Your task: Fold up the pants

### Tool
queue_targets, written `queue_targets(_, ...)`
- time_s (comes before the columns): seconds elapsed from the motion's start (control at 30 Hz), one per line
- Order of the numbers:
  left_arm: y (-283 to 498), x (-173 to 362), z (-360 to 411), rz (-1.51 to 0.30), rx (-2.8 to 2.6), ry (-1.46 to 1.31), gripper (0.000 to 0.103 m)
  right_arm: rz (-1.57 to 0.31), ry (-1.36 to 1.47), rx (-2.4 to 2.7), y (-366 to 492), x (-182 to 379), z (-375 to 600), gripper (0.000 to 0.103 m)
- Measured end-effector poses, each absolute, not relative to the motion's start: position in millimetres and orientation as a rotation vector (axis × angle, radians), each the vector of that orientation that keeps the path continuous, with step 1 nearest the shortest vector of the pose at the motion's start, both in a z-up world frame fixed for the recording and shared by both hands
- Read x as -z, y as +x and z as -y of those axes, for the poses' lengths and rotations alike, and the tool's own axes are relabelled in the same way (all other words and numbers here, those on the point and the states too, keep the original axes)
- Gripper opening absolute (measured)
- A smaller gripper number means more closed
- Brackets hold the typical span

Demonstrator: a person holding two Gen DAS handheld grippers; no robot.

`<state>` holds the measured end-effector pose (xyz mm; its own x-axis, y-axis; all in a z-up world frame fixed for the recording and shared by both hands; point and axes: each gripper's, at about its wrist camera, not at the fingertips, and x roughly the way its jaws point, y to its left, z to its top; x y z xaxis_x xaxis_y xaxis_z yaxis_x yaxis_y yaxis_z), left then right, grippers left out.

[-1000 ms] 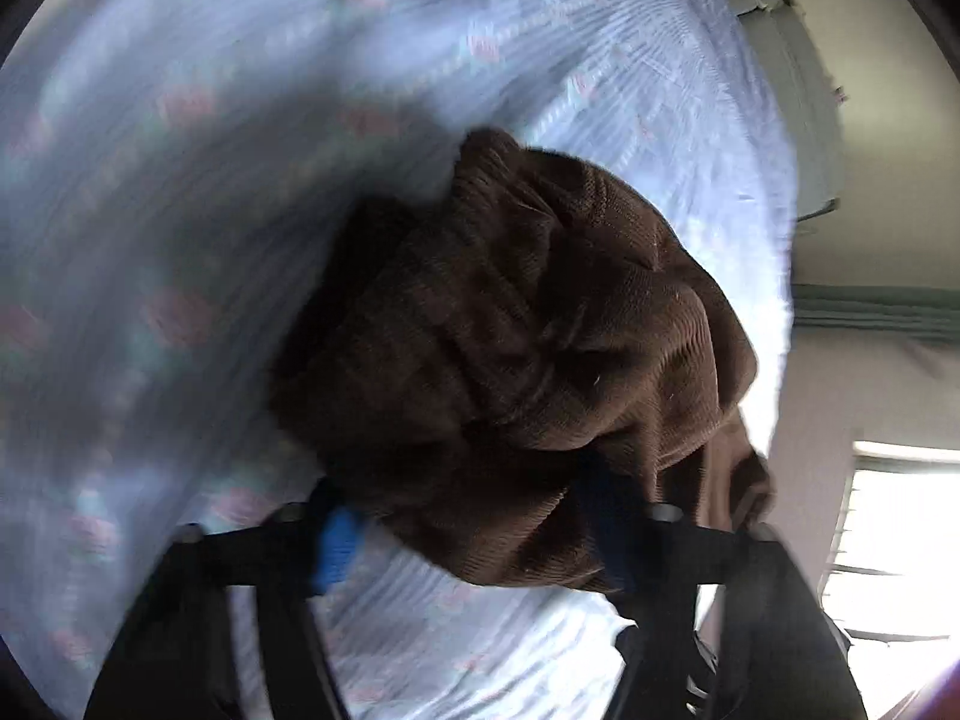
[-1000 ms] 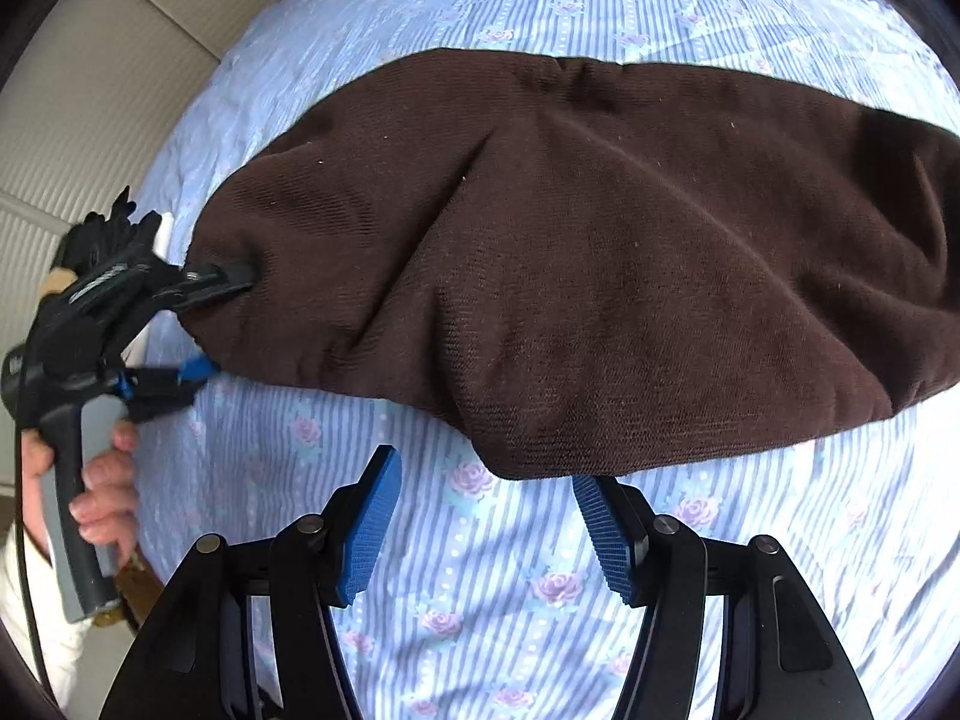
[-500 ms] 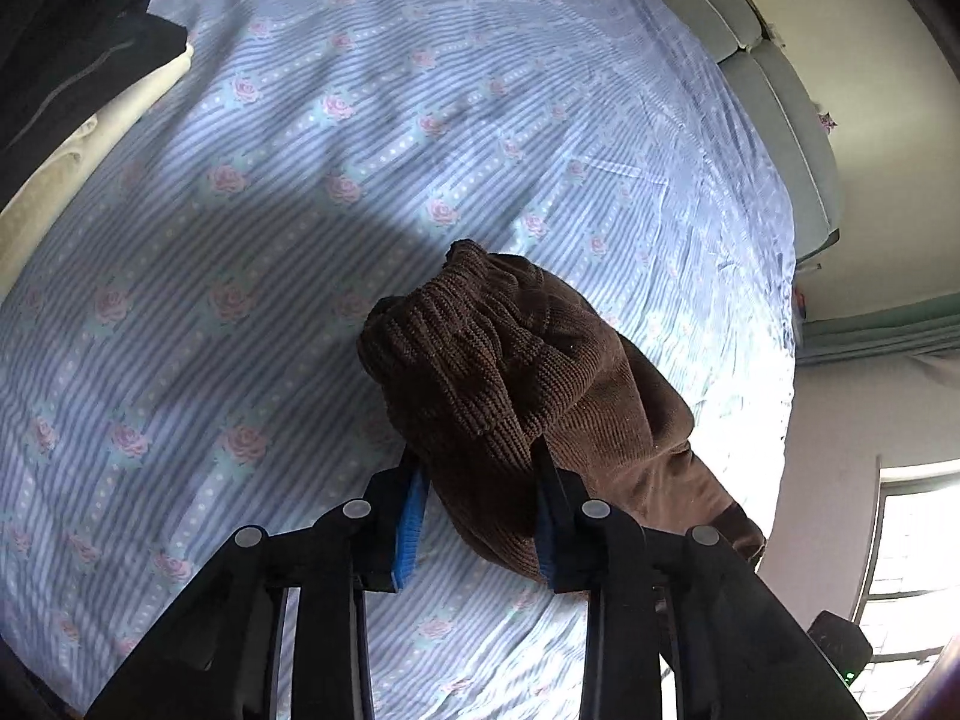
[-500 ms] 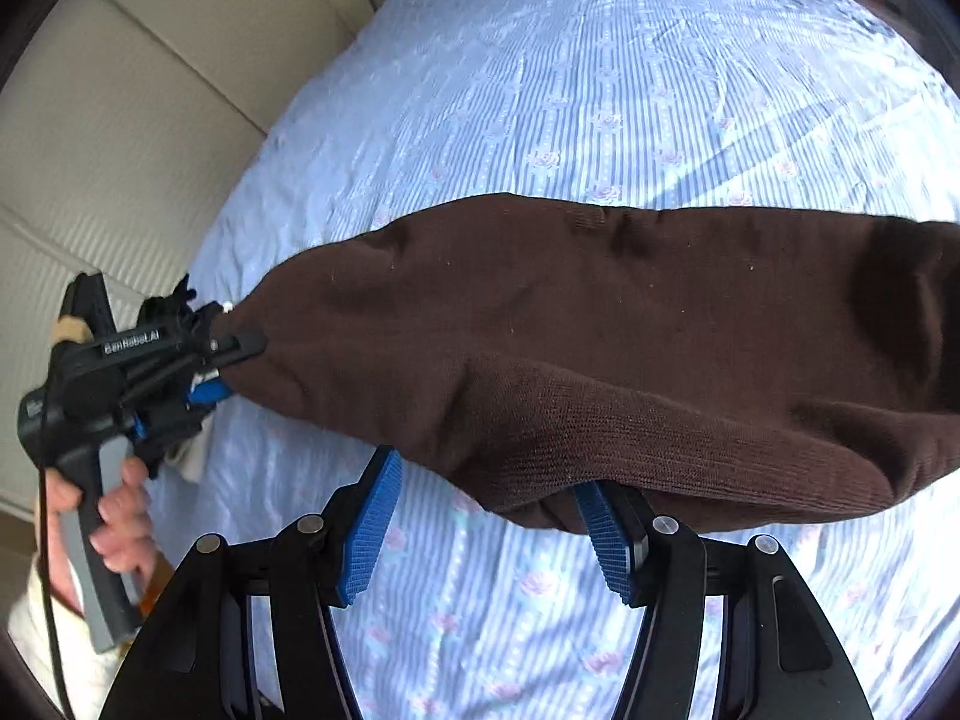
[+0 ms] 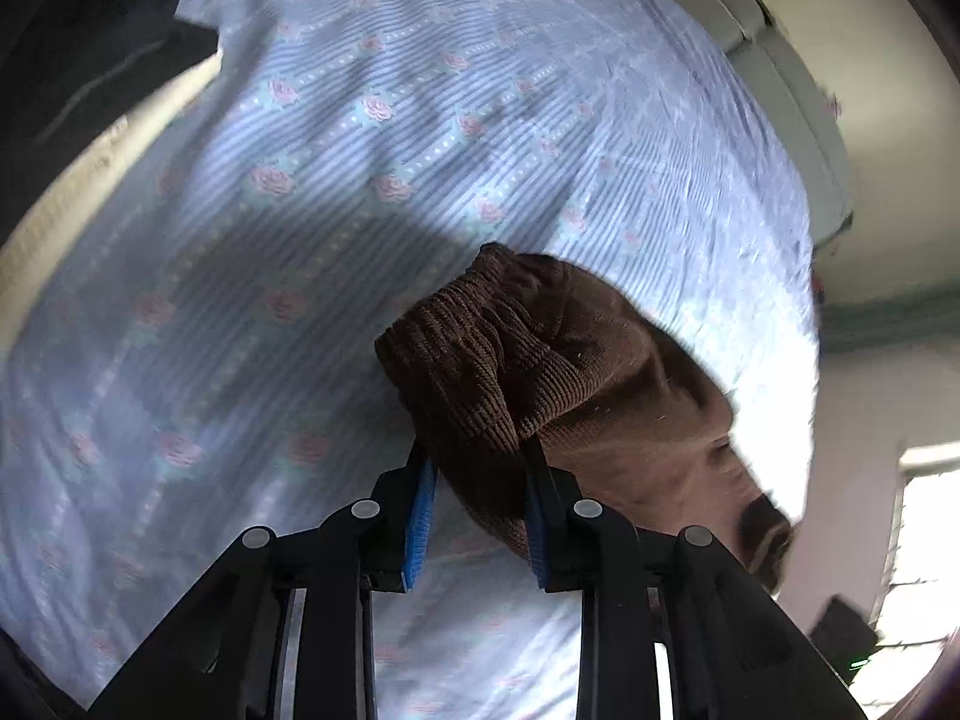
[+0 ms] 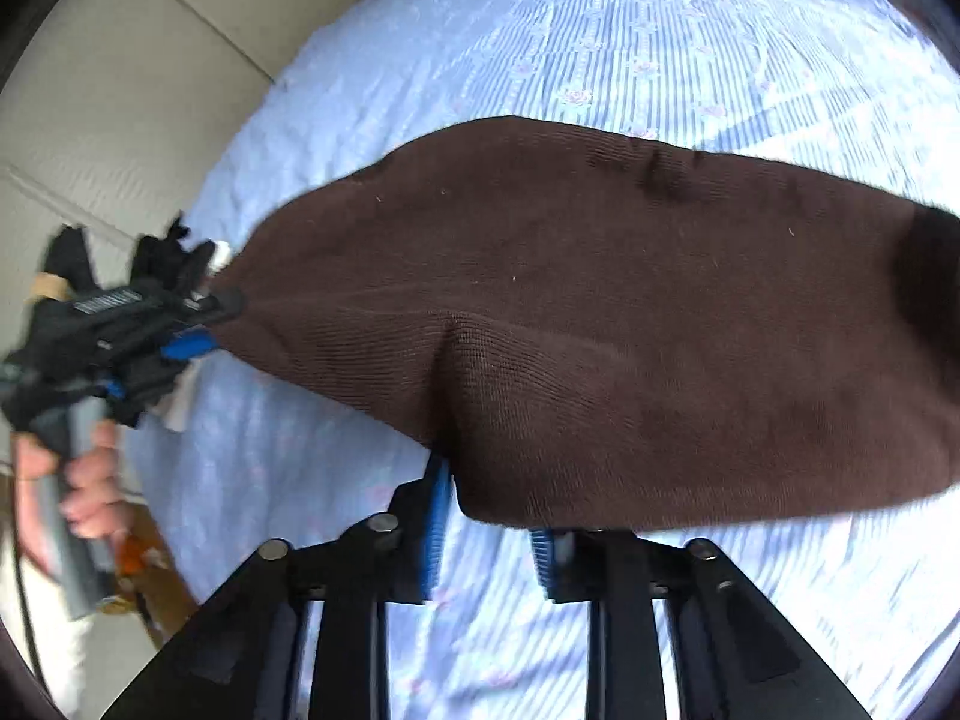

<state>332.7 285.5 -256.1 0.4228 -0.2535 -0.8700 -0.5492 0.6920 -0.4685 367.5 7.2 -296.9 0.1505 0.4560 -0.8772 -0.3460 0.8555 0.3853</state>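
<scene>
The brown ribbed pants (image 6: 600, 312) hang stretched above the bed between my two grippers. My left gripper (image 5: 480, 498) is shut on the elastic waistband end of the pants (image 5: 492, 360); it also shows in the right wrist view (image 6: 198, 324) at the left, pinching the fabric's corner. My right gripper (image 6: 489, 516) is shut on the lower edge of the pants, with the cloth draped over its right finger. The far right end of the pants runs out of the right wrist view.
The bed has a blue striped sheet with pink roses (image 5: 360, 180), also in the right wrist view (image 6: 660, 48). Dark clothes and a cream item (image 5: 90, 72) lie at the sheet's upper left. A padded beige headboard (image 6: 120, 90) stands behind. A window (image 5: 924, 540) is at the right.
My right gripper has closed onto the lower edge of the pants. Both grippers have lifted the pants off the sheet and pulled them taut. The left gripper has kept its hold on the waistband.
</scene>
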Motion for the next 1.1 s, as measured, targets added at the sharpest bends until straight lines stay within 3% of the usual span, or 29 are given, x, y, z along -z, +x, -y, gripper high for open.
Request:
queue_targets(0.23, 315.6, 300.4, -290.0, -1.251, -0.273, -0.882, 0.027, -1.448, 0.093, -0.528, 358.0, 353.7, -6.9, 0.021)
queue_targets(0.37, 314.8, 294.6, -289.4, -1.264, -0.315, -0.815, 0.052, -1.464, 0.048, -0.504, 353.8, 340.9, -3.7, 0.031)
queue_targets(0.43, 313.2, 275.1, -284.3, -1.254, -0.309, -0.723, 0.057, -1.415, 0.013, -0.51, 346.7, 319.8, -1.4, 0.038)
queue_targets(0.5, 310.7, 251.3, -280.0, -1.21, -0.265, -0.649, 0.067, -1.356, 0.005, -0.502, 343.2, 291.4, 4.0, 0.044)
queue_targets(0.57, 314.7, 226.6, -274.1, -1.175, -0.206, -0.562, 0.069, -1.271, 0.007, -0.434, 340.6, 265.5, 19.5, 0.048)
queue_targets(0.67, 332.8, 198.0, -255.1, -1.143, -0.148, -0.424, 0.069, -1.129, 0.058, -0.283, 346.9, 229.9, 52.5, 0.065)
queue_targets(0.7, 339.2, 191.4, -246.9, -1.131, -0.126, -0.402, 0.07, -1.082, 0.074, -0.227, 351.6, 219.7, 68.9, 0.067)
queue_targets(0.87, 374.1, 176.9, -188.8, -1.078, -0.023, -0.258, 0.075, -0.982, 0.032, -0.056, 397.6, 208.8, 143.2, 0.067)
queue_targets(1.1, 410.7, 206.1, -115.1, -1.147, 0.035, -0.208, 0.075, -1.086, 0.094, -0.02, 470.9, 258.0, 220.2, 0.067)
